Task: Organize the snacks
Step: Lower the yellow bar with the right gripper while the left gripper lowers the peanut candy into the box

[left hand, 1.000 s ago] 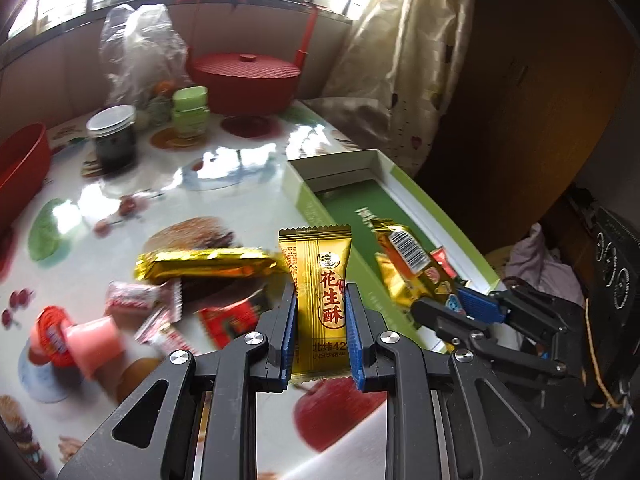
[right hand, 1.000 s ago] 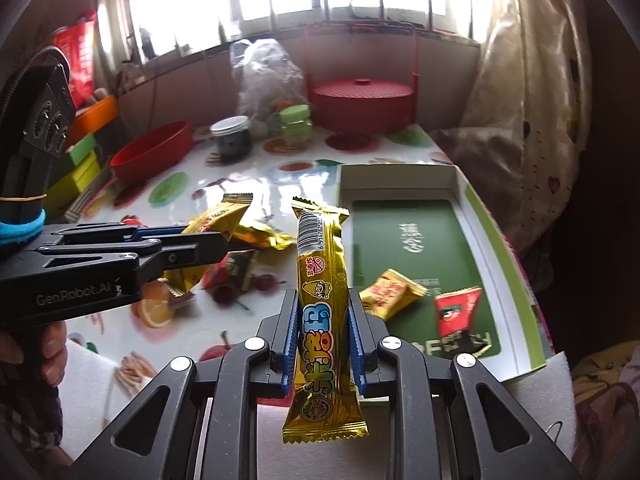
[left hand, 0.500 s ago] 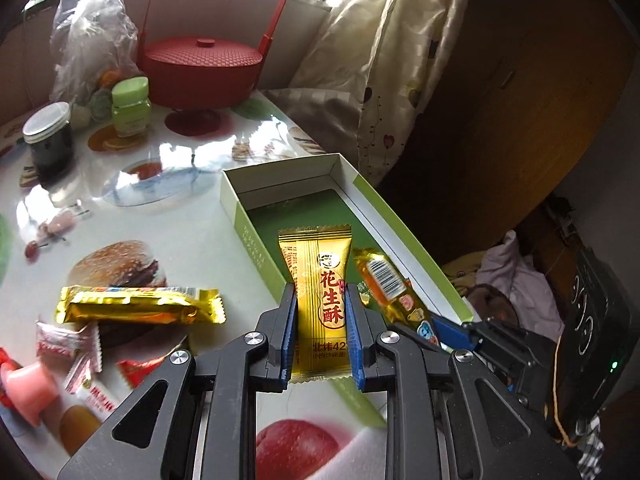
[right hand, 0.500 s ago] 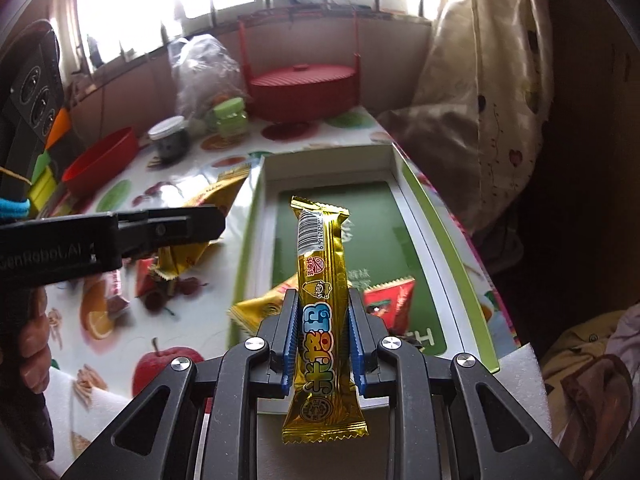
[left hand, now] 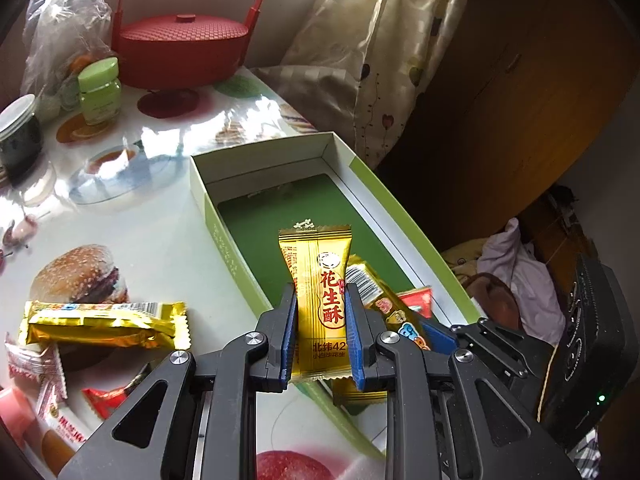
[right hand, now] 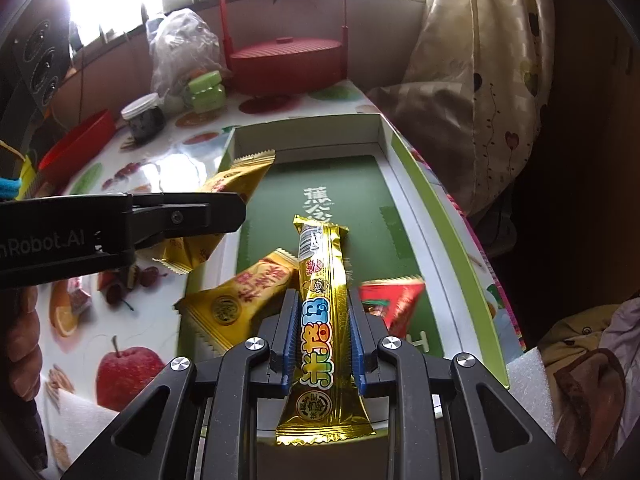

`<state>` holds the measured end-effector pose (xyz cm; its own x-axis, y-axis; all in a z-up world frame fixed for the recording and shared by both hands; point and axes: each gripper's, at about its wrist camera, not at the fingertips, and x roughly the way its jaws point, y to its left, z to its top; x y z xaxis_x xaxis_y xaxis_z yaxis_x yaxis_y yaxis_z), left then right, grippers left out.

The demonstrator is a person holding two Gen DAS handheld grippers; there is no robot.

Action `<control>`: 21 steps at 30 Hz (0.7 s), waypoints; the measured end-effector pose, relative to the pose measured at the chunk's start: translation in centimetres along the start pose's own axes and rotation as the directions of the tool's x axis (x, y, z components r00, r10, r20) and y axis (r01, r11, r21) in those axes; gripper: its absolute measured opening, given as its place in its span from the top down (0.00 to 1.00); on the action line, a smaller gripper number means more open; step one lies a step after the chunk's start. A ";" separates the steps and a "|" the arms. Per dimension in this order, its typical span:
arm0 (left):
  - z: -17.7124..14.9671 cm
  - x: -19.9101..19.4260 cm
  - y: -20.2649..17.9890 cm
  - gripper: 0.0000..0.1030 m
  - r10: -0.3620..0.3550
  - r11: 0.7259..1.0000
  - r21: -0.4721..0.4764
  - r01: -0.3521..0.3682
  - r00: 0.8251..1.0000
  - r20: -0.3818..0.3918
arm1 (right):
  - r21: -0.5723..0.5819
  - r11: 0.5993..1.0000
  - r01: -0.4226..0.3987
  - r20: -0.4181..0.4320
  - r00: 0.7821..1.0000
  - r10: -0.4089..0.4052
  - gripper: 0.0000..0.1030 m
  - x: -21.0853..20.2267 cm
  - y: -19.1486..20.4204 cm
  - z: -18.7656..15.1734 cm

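My left gripper is shut on a gold peanut-crisp packet and holds it over the near left wall of the green-lined box. My right gripper is shut on a long gold snack bar and holds it over the box's near end. In the box lie a gold packet and a red packet. The left gripper also shows in the right wrist view with its packet.
A gold bar, small red and white candies and a pink jelly cup lie on the fruit-print table left of the box. A red lidded basket, green jar, dark jar and plastic bag stand at the back.
Both grippers have moved right and forward toward the box, each still holding its snack. The right gripper's bar now hangs over the box's inside.
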<state>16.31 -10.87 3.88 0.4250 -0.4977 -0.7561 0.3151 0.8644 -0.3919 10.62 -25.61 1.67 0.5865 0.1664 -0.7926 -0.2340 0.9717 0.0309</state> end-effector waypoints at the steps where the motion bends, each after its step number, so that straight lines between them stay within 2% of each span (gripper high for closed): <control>1: 0.1 0.2 0.0 0.78 0.002 1.000 0.001 -0.002 1.000 -0.003 | 0.000 1.000 0.009 0.001 1.000 -0.009 0.79 0.1 -0.1 0.0; 16: 0.8 2.1 -0.4 0.76 0.019 1.000 0.003 -0.019 0.999 -0.039 | 0.027 1.000 -0.011 0.007 1.000 0.011 0.79 0.0 -0.3 -0.3; 21: 0.7 2.2 -0.5 0.75 0.020 1.000 0.000 -0.020 0.999 -0.042 | 0.030 1.000 -0.004 0.020 1.000 0.003 0.74 -0.5 -0.4 -0.4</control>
<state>17.68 -12.47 2.74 0.3951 -0.4769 -0.7852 0.3062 0.8742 -0.3769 10.08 -26.10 1.78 0.6013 0.1730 -0.7801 -0.2131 0.9756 0.0522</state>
